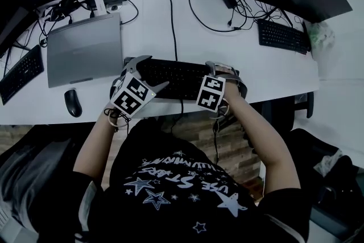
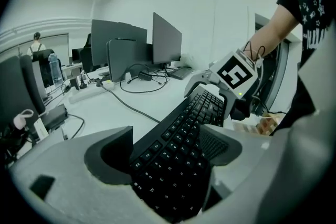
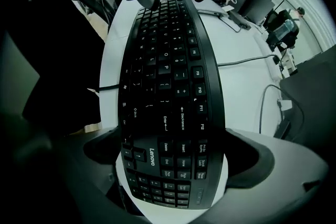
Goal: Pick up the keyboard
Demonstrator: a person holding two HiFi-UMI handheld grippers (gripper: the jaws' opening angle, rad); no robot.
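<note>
The marker cubes in the head view hide both ends of the keyboard point(image 1: 170, 78), at the near edge of the desk point(image 1: 239, 48). The gripper views show more — left tongs point(image 1: 149, 72) and right tongs point(image 1: 227, 74) each clench one end. Whether it is off the desk is unclear.

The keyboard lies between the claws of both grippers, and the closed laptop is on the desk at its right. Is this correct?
No: the laptop is at the left of the keyboard, as the head view shows. The keyboard does lie between the claws of the left gripper and the right gripper.
</note>
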